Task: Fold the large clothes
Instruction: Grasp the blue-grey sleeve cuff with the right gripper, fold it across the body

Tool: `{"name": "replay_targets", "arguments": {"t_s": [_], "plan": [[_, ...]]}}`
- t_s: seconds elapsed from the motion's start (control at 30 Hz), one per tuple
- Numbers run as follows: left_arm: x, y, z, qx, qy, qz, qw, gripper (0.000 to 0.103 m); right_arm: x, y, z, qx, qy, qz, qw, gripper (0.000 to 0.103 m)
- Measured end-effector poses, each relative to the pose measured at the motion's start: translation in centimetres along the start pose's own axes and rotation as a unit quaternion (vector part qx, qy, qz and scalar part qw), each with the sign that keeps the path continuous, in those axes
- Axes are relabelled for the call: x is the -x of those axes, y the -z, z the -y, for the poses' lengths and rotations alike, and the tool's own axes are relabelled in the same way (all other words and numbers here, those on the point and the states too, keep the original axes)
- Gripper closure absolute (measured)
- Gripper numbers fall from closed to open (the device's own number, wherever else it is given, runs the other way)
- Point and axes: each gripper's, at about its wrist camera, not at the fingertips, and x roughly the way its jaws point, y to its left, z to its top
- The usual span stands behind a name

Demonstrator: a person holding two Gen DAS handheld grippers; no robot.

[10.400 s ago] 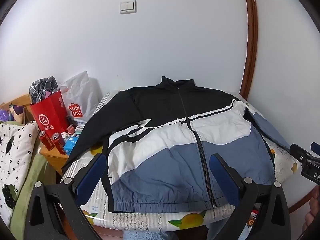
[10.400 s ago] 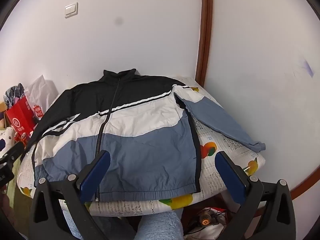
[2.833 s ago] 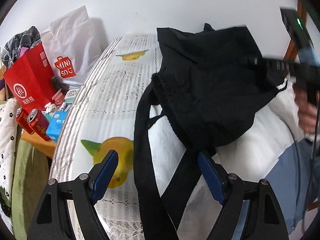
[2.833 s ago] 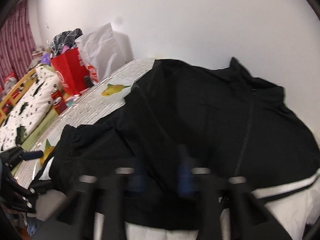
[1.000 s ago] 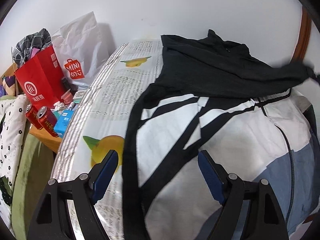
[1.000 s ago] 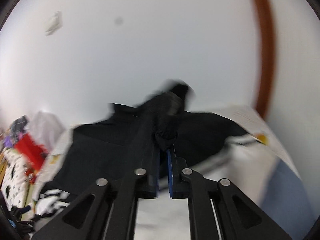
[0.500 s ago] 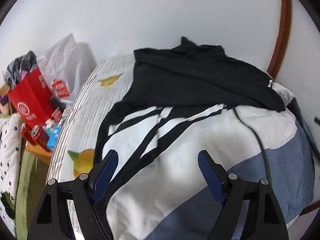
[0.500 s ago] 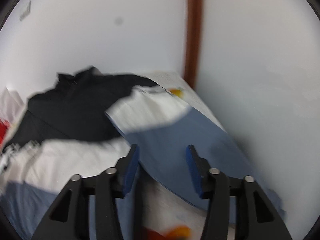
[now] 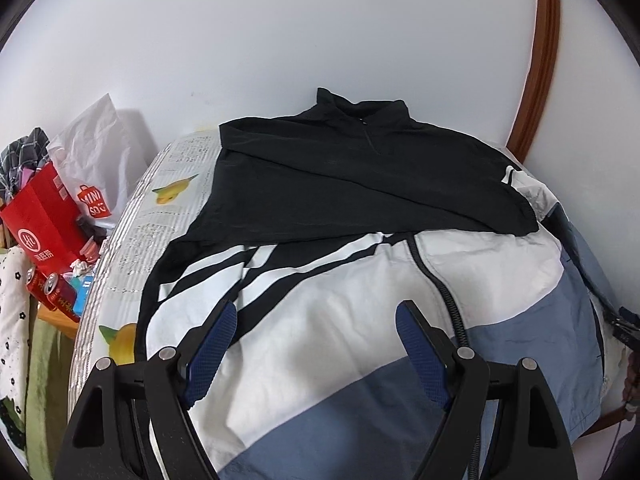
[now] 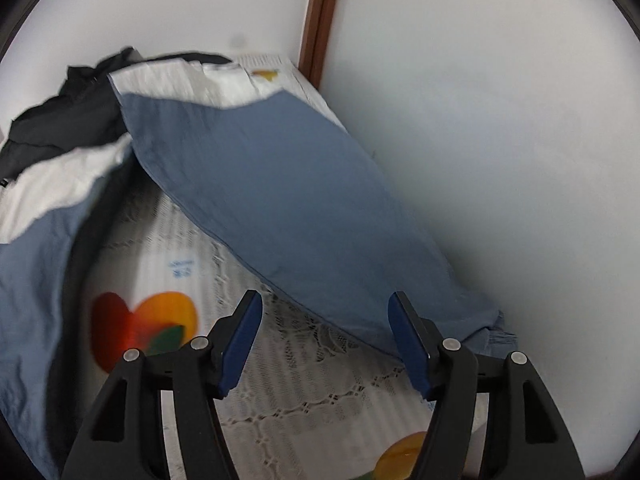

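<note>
Right wrist view: I'm hovering my open, empty right gripper (image 10: 325,338) over the jacket's blue fabric sleeve (image 10: 288,208), lining up to fold it inward; left gripper (image 9: 316,344) is idling open too.

A lived-in home room, probably a bedroom or spare room — plain white walls (image 9: 280,40) and a brown wooden door frame (image 9: 540,60) in the corner. Fruit-printed lace cloth (image 10: 280,380) over the table, with shopping bags — a red paper bag (image 9: 40,220), a white Miniso bag (image 9: 96,160) — and red drink cans (image 9: 52,292) crowded beside it.
</note>
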Motion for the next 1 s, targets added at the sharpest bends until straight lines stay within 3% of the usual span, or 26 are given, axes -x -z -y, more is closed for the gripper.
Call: {"name": "replay_targets", "arguments": {"t_s": [0.13,0.2,0.27,0.3,0.57,0.67,0.83,1.0], "plan": [[0.0,0.0,0.3,-0.004,-0.007,-0.005,1.0,0.022,-1.1,-0.1,0.3,-0.019,0.001,0.012,1.0,0.039],[-0.1,0.1,-0.2,0.0,-0.018,-0.008,0.9998,0.022,-1.5,-0.7,0.4,-0.036,-0.003,0.01,0.999,0.047],[-0.2,0.4,-0.8,0.002,-0.024,-0.012,0.9996,0.022,-2.1,-1.3,0.5,-0.043,-0.002,0.007,0.999,0.086],[-0.4,0.6,-1.2,0.002,-0.029,-0.014,0.9995,0.022,-2.2,-1.5,0.4,-0.041,0.0,0.005,0.999,0.094],[-1.8,2.8,-7.2,0.035,-0.074,-0.044,0.9957,0.023,2.8,-5.1,-0.4,-0.036,0.024,0.092,0.995,0.101],[-2.7,3.5,-9.1,0.048,-0.068,-0.067,0.9943,0.023,4.9,-7.6,-1.9,-0.031,0.025,0.122,0.992,0.101],[-3.6,4.1,-11.5,0.069,-0.061,-0.071,0.9932,0.023,8.2,-12.5,-6.6,-0.009,0.004,0.171,0.985,0.101],[-4.5,4.4,-12.8,0.067,-0.054,-0.071,0.9937,0.022,10.2,-18.1,-14.3,0.012,-0.056,0.213,0.975,0.101]]}}
